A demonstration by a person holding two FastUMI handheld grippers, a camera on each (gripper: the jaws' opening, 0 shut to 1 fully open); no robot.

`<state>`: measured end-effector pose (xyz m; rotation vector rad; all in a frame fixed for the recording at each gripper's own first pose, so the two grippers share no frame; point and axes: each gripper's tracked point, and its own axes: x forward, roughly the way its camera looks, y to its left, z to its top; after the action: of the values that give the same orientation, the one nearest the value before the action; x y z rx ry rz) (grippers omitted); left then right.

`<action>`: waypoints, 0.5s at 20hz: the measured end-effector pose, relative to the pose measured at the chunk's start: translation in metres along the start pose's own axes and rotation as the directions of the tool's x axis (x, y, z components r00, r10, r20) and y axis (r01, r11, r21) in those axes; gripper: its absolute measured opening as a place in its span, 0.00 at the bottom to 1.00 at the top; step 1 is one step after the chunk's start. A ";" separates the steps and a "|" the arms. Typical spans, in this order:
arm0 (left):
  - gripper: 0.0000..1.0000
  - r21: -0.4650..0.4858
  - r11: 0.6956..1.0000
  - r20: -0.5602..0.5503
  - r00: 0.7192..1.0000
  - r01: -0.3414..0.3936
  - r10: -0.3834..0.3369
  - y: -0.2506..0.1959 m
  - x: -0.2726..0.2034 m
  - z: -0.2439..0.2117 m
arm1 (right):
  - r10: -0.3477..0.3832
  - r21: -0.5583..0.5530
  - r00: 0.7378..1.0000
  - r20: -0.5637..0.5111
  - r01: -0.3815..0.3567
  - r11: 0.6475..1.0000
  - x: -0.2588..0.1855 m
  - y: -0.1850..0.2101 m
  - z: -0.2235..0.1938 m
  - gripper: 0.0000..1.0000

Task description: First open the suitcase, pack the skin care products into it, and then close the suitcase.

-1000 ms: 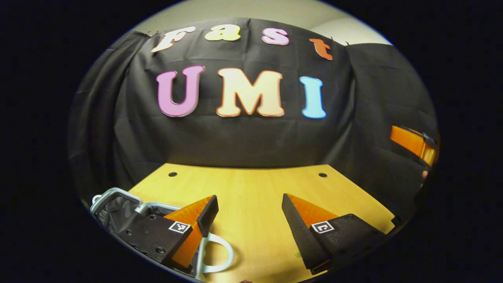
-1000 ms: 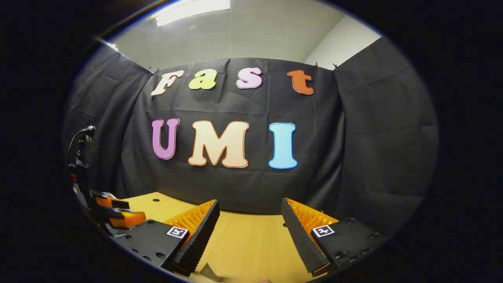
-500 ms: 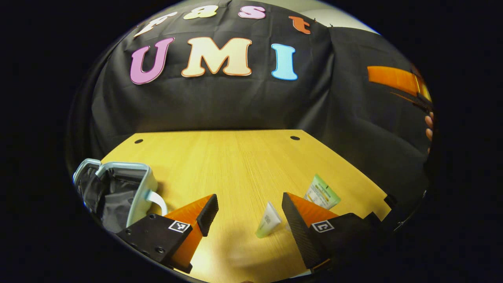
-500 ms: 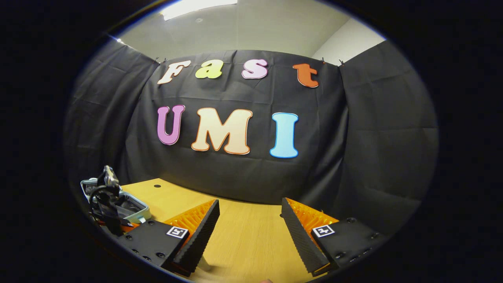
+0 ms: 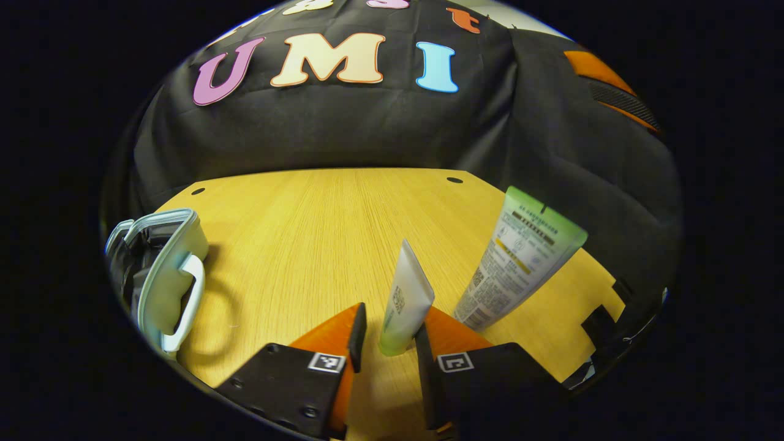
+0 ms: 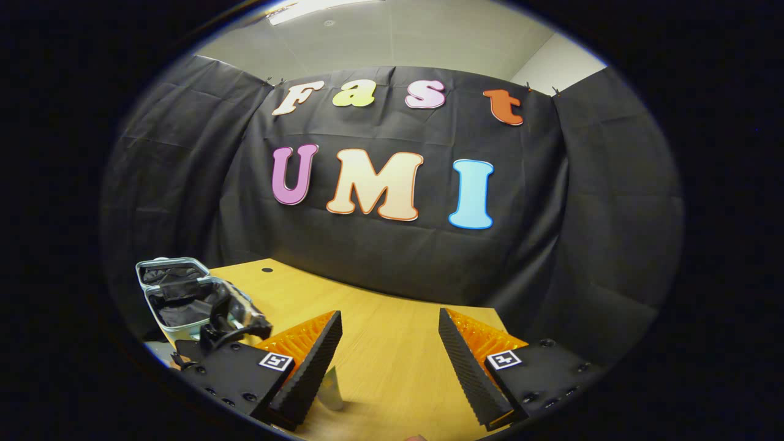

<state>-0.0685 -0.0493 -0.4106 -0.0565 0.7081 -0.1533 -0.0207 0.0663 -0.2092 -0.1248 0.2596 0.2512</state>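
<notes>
Left gripper view: fingers [image 5: 357, 334] bracket small tube [image 5: 405, 300].

wood-grain table [image 5: 318, 220], glossy plastic tube [image 5: 405, 300]

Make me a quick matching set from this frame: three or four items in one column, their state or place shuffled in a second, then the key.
Column 1
1. small white tube
2. large green-capped tube
3. suitcase
4. right gripper

Column 2
A. open, lined inside, near the table's left edge
B. fingers spread wide, nothing between them, above the table
C. standing upright between the left gripper's fingers
D. standing beside the smaller tube, toward the table's right edge

Pairs: 1-C, 2-D, 3-A, 4-B
</notes>
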 end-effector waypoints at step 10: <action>0.12 -0.061 0.995 0.055 0.995 -0.077 0.080 0.065 -0.067 0.077 | 0.115 0.079 0.980 -0.162 -0.103 0.991 0.011 0.049 -0.106 0.99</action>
<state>-0.0612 0.0253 -0.3158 -0.0887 0.6565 -0.0551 -0.0484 0.0999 -0.3184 -0.0615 0.4422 0.3412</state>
